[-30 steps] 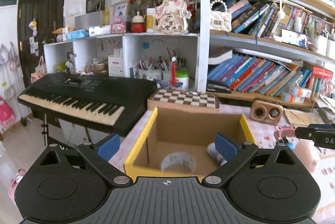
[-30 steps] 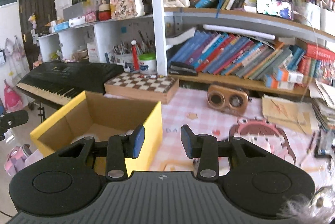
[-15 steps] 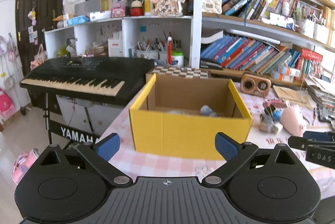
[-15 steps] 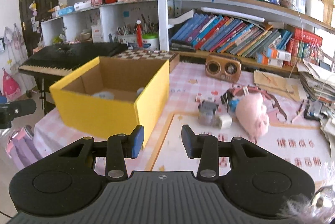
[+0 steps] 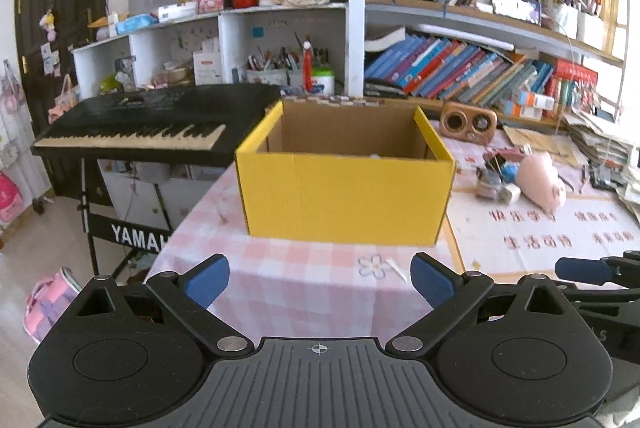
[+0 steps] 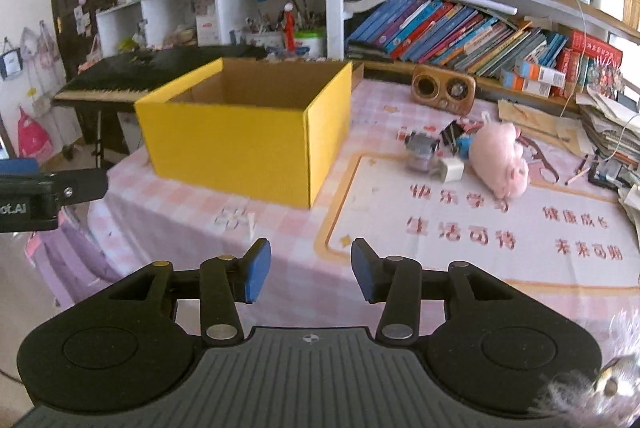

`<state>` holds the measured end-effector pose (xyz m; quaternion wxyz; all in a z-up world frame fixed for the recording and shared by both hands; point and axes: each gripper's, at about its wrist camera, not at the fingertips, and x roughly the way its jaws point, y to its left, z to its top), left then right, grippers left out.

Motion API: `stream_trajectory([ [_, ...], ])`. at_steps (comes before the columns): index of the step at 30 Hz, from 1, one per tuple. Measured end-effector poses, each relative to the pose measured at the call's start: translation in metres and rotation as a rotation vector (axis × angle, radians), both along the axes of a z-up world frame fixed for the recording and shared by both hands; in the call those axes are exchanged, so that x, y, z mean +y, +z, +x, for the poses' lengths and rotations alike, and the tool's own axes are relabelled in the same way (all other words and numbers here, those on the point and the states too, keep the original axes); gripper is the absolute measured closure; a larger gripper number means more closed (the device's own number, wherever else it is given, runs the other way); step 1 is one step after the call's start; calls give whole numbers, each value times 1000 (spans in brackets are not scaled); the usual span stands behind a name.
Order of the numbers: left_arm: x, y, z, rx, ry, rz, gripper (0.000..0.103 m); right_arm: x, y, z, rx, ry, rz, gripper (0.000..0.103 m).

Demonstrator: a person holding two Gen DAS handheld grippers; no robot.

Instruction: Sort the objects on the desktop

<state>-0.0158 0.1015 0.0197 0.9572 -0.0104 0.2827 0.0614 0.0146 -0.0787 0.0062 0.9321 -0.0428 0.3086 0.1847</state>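
Both grippers have pulled back from the yellow box (image 5: 344, 200) since a second ago, when the left one was looking straight down into it; now the box's whole front wall shows, and the pink checked cloth of the bench (image 5: 288, 284) lies between it and the fingers. The left gripper (image 5: 319, 278) is spread wide, with nothing between its blue pads (image 5: 206, 278). The right gripper (image 6: 311, 270) has its fingers parting at this moment, a modest gap between them, and they grasp nothing.

The box stands open-topped near the left edge of the bench, beside a black keyboard (image 5: 132, 126). To the right of the box, well apart from it, a small cluster lies on the printed mat (image 6: 480, 224): a pink plush pig (image 6: 500, 160), a white plug (image 6: 450, 170), a small grey item (image 6: 418, 150) and black binder clips (image 6: 452, 132), close together. A wooden speaker (image 6: 442, 90) sits behind them, below the bookshelf (image 6: 460, 28).
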Motion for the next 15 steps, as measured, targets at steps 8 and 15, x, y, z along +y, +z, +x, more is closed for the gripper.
stream_trajectory([
  [8, -7, -10, -8, 38, -44, -12, 4, -1, -4, -11, 23, -6, -31, 50],
  [15, -15, -13, -4, 61, -79, -26, 4, -7, -7, -14, 47, -42, -65, 39],
])
